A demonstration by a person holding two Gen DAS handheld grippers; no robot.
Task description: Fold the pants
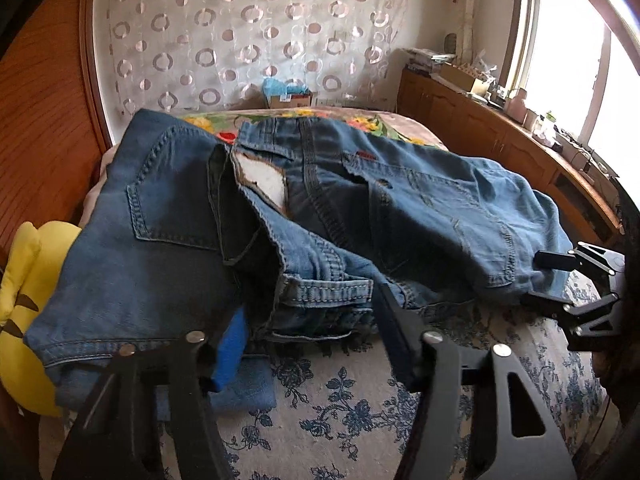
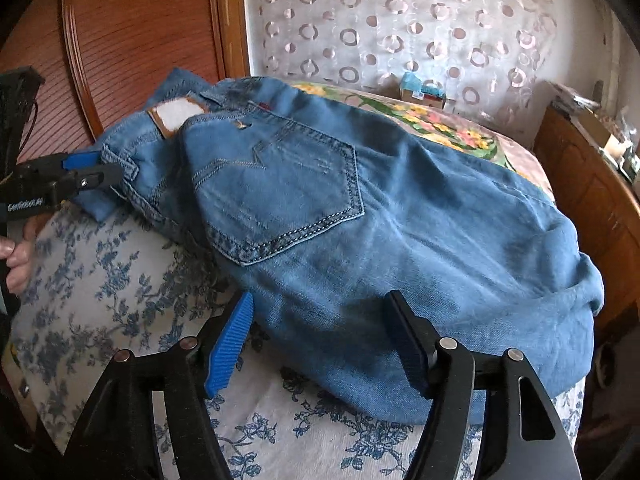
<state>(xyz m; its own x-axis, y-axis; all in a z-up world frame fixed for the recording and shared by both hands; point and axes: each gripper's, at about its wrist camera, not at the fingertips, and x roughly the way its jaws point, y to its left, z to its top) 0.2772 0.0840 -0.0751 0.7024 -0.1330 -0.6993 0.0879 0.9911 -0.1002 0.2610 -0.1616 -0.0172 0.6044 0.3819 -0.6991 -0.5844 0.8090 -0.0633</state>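
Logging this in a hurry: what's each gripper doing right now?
Left gripper: jeans waistband between its fingers; grip cannot be told.
Right gripper: open, straddling the jeans' edge.

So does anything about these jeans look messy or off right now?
Yes. The jeans lie bunched and crooked on the floral bedspread, waistband rumpled and legs heaped unevenly rather than flat. No tear or spill visible.

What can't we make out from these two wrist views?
- Left gripper grip: the left wrist view has the jeans covering one pad, and the right wrist view shows it too small to tell.
- Lower denim layers: hidden by the top layer in both views.
- Yellow object: left wrist view, cut off by the frame edge and partly under the jeans.
- Box contents: too far and too small.
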